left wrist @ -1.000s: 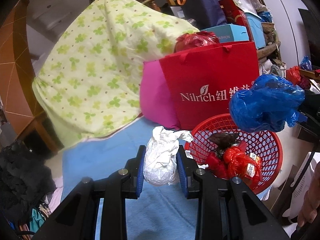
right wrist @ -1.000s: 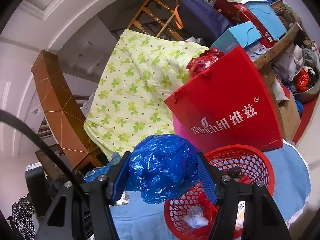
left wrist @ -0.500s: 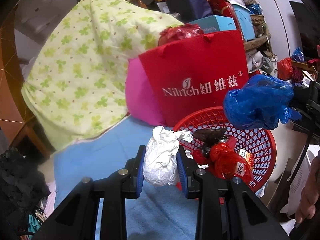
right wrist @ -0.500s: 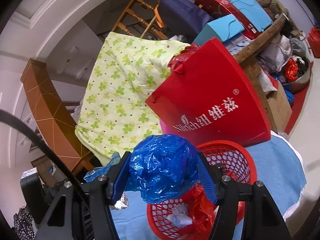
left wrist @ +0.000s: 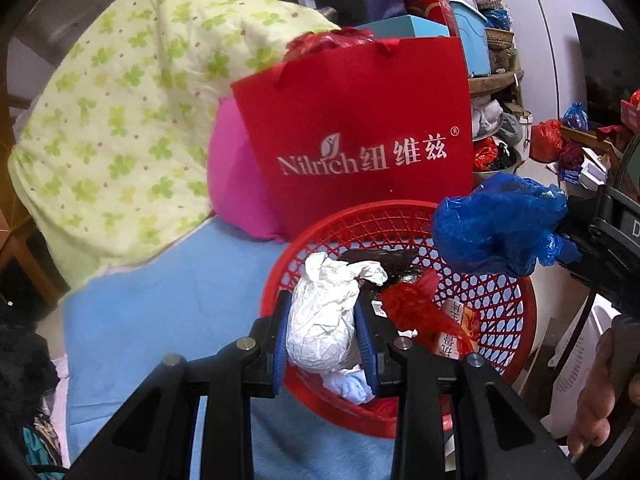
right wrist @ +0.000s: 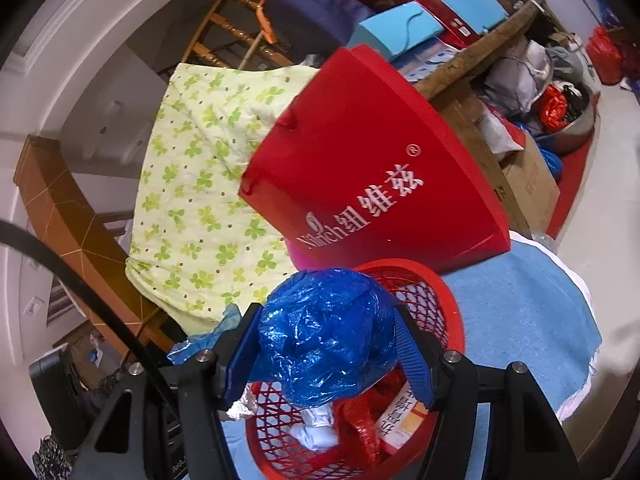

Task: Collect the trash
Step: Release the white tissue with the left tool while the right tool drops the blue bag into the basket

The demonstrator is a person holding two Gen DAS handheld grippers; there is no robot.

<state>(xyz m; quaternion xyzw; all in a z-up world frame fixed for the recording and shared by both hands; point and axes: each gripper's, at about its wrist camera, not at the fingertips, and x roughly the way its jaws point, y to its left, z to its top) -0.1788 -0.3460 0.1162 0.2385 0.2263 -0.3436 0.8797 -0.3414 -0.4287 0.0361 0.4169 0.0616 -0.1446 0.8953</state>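
Note:
A red mesh basket (left wrist: 516,320) (right wrist: 448,304) stands on a blue cloth (left wrist: 168,288) and holds red wrappers (left wrist: 416,312), a white wad and a dark wrapper. My left gripper (left wrist: 324,332) is shut on a crumpled white paper ball (left wrist: 324,320) and holds it over the basket's near left rim. My right gripper (right wrist: 328,344) is shut on a crumpled blue plastic bag (right wrist: 324,332), which hangs over the basket; the bag also shows in the left wrist view (left wrist: 496,224) above the basket's right side.
A red Nilrich paper bag (left wrist: 360,136) (right wrist: 372,184) and a pink cushion (left wrist: 236,184) stand right behind the basket. A green clover quilt (left wrist: 120,112) lies to the left. Cluttered shelves and boxes (right wrist: 520,128) fill the right.
Both grippers have moved over the red basket. The white paper ball went from left of the rim to above it, and the blue bag came lower and closer to the basket.

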